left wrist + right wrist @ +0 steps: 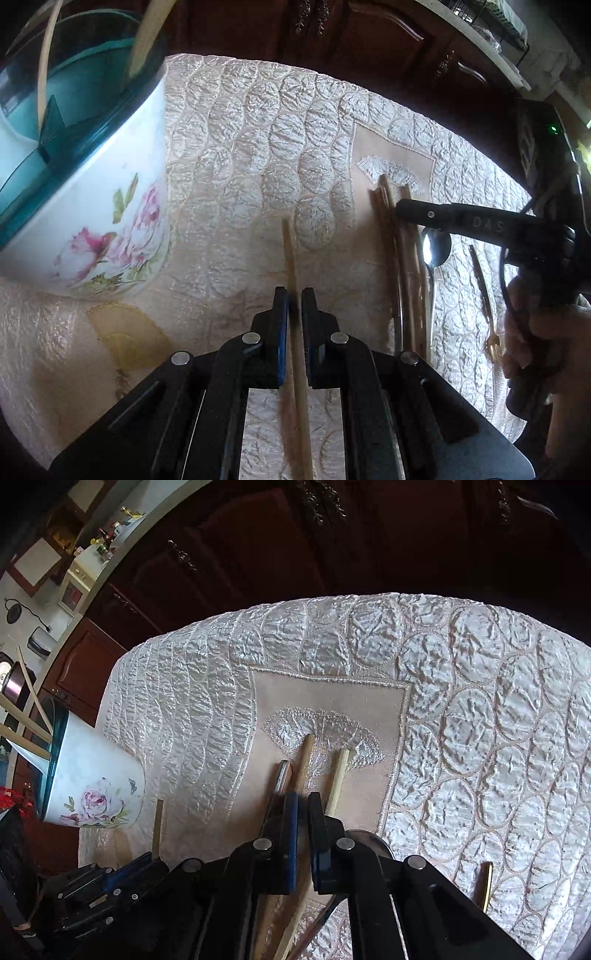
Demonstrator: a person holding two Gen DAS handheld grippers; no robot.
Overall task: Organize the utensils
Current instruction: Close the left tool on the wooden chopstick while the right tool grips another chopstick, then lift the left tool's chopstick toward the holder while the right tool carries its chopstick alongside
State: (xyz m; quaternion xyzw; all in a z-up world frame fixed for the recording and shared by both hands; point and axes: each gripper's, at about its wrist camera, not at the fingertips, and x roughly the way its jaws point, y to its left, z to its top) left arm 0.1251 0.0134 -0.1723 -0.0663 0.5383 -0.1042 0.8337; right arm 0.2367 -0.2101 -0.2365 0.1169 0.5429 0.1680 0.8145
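Note:
My left gripper [294, 295] is shut on a wooden chopstick [290, 254] that lies along the quilted tablecloth. A white floral utensil holder [110, 206] with a teal insert stands to the left and holds wooden sticks. My right gripper [303, 801] is shut on a wooden chopstick [306, 757] in a bundle of chopsticks [399, 266]; a lighter chopstick [338, 779] and a metal handle [282, 775] lie beside it. The right gripper [406, 208] shows in the left view over the bundle. The left gripper [122, 878] shows low left in the right view.
A metal spoon [436, 247] and a small gold fork [487, 306] lie right of the bundle. The fork's handle [485, 886] shows in the right view. The holder [96, 786] stands at the tablecloth's left edge. Dark wooden cabinets [351, 33] stand behind the table.

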